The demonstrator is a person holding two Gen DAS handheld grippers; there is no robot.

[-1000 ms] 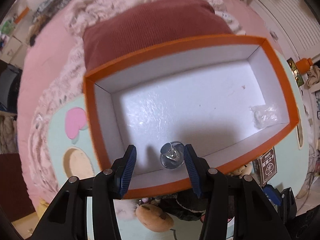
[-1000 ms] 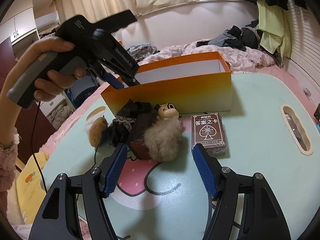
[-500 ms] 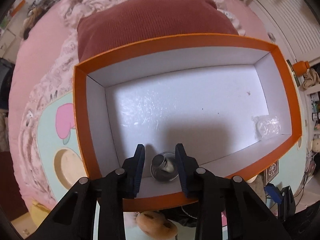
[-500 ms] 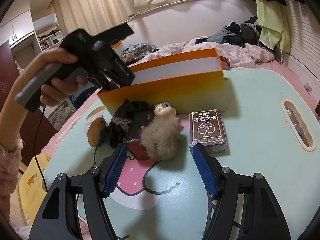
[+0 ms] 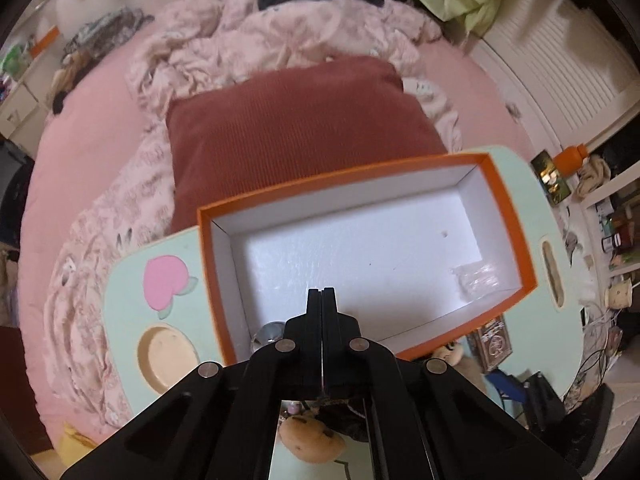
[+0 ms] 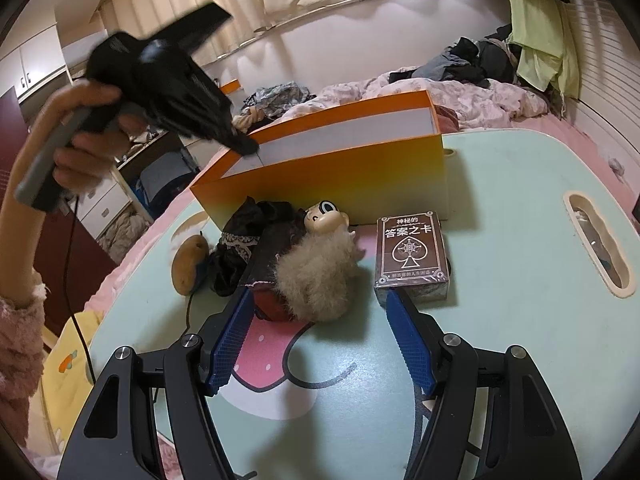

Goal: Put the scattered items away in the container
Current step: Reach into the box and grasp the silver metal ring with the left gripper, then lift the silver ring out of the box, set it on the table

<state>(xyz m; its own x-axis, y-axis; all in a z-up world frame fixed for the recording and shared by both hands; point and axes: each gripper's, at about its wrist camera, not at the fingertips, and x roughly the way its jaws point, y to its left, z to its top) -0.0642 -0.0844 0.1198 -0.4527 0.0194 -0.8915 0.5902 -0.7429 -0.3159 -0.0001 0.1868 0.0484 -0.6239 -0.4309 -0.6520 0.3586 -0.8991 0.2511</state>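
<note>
While the left hand-held gripper (image 5: 321, 293) hangs closed over the box (image 5: 506, 200), the right (image 6: 320, 312) gapes

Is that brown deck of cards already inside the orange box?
No, the card deck lies on the table in front of the orange box, outside its wall.

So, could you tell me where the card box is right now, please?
In the right wrist view, the card box stands on the table, right of the fluffy doll and before the orange container.
</note>
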